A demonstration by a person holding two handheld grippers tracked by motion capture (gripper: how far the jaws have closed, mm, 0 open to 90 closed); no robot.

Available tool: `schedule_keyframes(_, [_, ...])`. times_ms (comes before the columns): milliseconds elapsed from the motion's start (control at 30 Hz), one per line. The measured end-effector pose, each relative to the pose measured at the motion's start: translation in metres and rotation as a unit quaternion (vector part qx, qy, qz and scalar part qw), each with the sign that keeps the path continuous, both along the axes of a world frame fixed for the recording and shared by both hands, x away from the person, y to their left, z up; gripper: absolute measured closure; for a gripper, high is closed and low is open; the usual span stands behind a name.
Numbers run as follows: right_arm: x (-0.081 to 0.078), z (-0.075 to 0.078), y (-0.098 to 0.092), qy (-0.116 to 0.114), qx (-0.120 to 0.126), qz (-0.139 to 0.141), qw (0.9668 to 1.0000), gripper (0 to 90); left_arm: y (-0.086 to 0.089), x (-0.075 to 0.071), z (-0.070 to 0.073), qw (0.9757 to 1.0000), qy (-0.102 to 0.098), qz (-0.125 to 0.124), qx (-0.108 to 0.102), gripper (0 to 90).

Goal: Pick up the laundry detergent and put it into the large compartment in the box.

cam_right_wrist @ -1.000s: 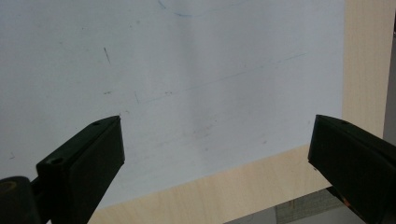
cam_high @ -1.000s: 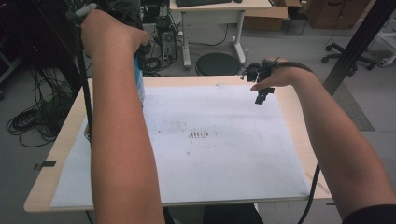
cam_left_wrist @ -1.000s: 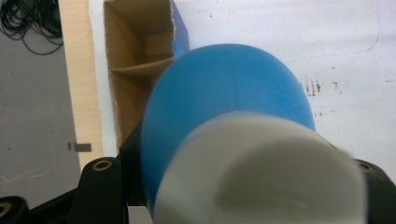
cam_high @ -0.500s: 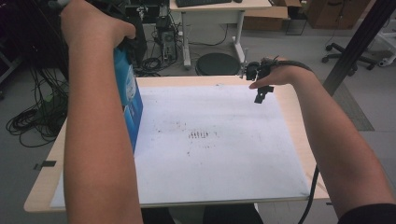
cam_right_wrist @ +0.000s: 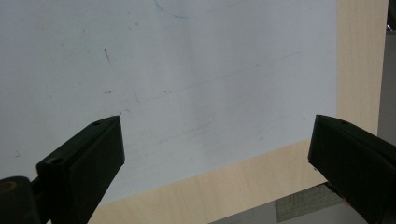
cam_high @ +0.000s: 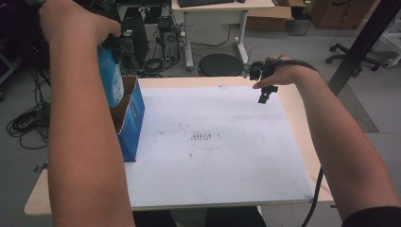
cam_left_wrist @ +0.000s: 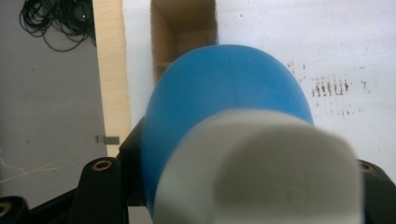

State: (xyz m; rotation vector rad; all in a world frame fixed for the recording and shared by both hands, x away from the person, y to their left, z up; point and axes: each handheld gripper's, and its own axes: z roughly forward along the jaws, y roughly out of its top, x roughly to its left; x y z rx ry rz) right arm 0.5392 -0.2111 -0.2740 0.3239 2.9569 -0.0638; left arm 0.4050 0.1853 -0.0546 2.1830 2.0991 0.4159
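The pale wooden table [cam_high: 293, 101] under its white sheet carried the open blue cardboard box [cam_high: 134, 118] at the left edge. Above its mouth hung the blue plastic bottle [cam_left_wrist: 224, 107] with white cap, pinched by the left tool [cam_left_wrist: 243, 186]. Off-centre, it risked snagging the rim and tipping the box. The right tool [cam_right_wrist: 215, 154] was spread, empty.

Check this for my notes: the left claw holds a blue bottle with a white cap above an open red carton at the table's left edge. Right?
Not quite: the carton is blue, not red, as the high view shows. The rest stands: the left claw holds the blue bottle with its white cap above the open carton at the table's left edge.
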Motion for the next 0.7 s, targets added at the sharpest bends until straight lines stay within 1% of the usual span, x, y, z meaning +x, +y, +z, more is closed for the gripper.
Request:
schedule_keyframes(33, [0.000,0.000,0.000,0.000,0.000,0.000,1.0000,3.3,0.000,0.000,0.000,1.0000,0.000,0.000,0.000,38.0])
schedule_keyframes(100, [0.000,0.000,0.001,0.000,0.000,0.002,1.0000,3.3,0.008,-0.001,-0.003,0.9999,0.001,0.009,-0.006,38.0])
schedule_keyframes(133, [0.000,0.000,0.001,0.000,0.000,0.002,1.0000,3.3,0.008,-0.001,-0.003,0.9999,0.001,0.009,-0.006,38.0])
schedule_keyframes(200, [0.000,0.000,0.002,-0.001,0.001,0.003,1.0000,3.3,0.016,-0.002,-0.008,0.9998,0.004,0.017,-0.011,38.0])
schedule_keyframes(233, [0.000,0.000,0.002,-0.001,0.001,0.003,1.0000,3.3,0.016,-0.002,-0.008,0.9998,0.004,0.017,-0.011,38.0])
schedule_keyframes(300, [0.000,0.000,0.003,0.000,0.000,0.002,1.0000,3.2,0.023,-0.002,-0.012,0.9996,0.006,0.025,-0.016,38.0])
schedule_keyframes(333, [0.000,0.000,0.003,0.001,-0.002,0.003,1.0000,3.3,0.023,-0.002,-0.012,0.9996,0.006,0.025,-0.016,38.0])
schedule_keyframes(433, [0.000,-0.001,0.003,-0.001,-0.002,0.003,1.0000,3.3,0.030,-0.002,-0.017,0.9992,0.007,0.034,-0.018,38.0])
schedule_keyframes(600, [0.000,-0.004,0.005,0.001,-0.008,0.003,1.0000,3.3,0.037,-0.002,-0.023,0.9989,0.009,0.040,-0.022,38.0])
schedule_keyframes(633, [0.000,-0.004,0.005,0.002,-0.008,0.004,1.0000,3.3,0.040,-0.002,-0.027,0.9987,0.012,0.042,-0.024,38.0])
schedule_keyframes(700, [0.001,-0.004,0.006,0.002,-0.009,0.006,0.9999,3.3,0.041,-0.002,-0.029,0.9987,0.013,0.043,-0.026,38.0])
